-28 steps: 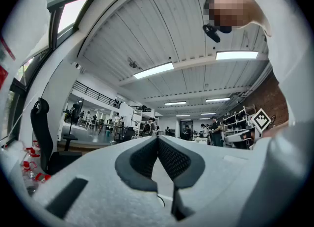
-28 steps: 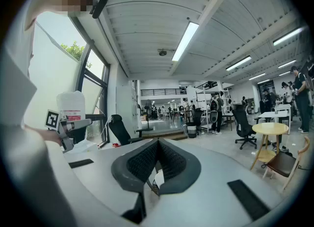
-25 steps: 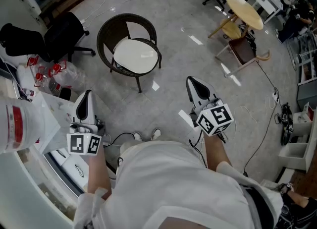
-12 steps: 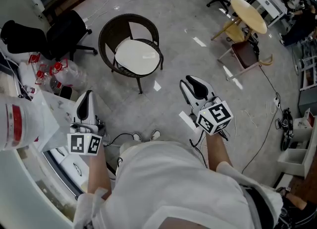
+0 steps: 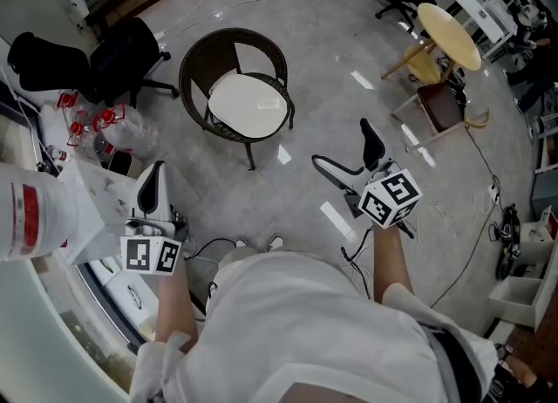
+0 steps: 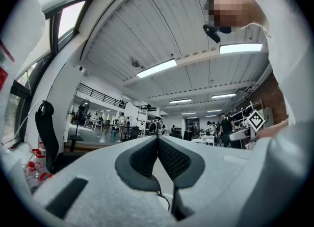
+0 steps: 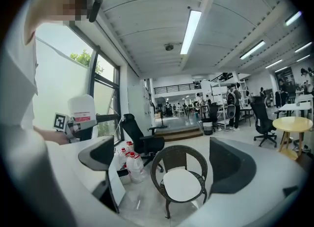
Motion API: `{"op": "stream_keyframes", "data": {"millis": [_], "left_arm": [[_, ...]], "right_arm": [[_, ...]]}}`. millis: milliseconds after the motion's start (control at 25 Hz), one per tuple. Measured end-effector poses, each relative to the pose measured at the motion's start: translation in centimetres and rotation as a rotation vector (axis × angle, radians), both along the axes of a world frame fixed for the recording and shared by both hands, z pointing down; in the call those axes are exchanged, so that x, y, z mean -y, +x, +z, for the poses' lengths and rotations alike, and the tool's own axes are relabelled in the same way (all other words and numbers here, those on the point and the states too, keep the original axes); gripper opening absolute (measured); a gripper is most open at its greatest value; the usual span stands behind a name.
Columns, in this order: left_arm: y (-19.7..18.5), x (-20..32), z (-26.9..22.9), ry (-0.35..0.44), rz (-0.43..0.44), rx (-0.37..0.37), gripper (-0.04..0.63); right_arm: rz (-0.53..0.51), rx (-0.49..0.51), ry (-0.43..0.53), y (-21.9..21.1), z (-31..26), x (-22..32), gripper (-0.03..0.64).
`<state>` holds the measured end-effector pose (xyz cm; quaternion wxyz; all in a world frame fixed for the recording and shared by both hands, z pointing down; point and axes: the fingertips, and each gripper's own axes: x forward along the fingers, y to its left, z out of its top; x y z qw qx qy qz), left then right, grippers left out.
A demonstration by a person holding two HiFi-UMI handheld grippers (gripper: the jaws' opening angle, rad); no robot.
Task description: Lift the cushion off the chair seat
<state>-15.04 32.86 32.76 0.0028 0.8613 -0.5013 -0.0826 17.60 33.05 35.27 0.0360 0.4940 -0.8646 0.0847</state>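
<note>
**A:** Grippers first. How many, and how do they stand?

**B:** We count two, each with one marker cube. The left gripper has its jaws pressed together, pad on pad, with nothing between them. It is held beside the white counter. The right gripper has just been opening; its jaws now stand wide apart and empty.

**A:** And the cushion?

**B:** One cushion, pale and round. It lies flat on the seat of the one wicker chair, which stands on the grey floor ahead of us. Both grippers are well apart from it. In the right gripper view the chair and cushion show far off in the gap between the open jaws, with no contact.

**A:** What else do we log nearby?

**B:** One black office chair near the wicker chair's left. Beside that is a cluster of red-capped bottles; we make out at least three. One big white jug with a red label is at the left edge. One round wooden table is off to the right. Two shoes show just below us. Further office chairs stand by the far desks, too small for us to count.
</note>
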Motion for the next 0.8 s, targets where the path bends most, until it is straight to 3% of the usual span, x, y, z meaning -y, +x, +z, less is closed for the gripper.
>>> {"op": "stream_keyframes", "data": {"millis": [200,440,640,800], "left_arm": [[0.5,0.4,1.2,-0.026,-0.017,0.007,0.017],[2.0,2.2,1.6,-0.054,-0.004,0.018,0.017],[1.5,6.3,5.0,-0.121,0.002,0.005,0.017],[1.1,12.6,7.7,-0.168,0.017,-0.046,0.017]], "right_arm": [[-0.060,-0.099,-0.041,-0.2,1.6,0.9,0.575],[-0.111,-0.085,-0.108,-0.4,3.9,1.8,0.574],[-0.160,-0.122,-0.166,-2.9,6.8,5.8,0.574],[-0.181,-0.146,-0.208,-5.0,8.3,11.2,0.574]]}}
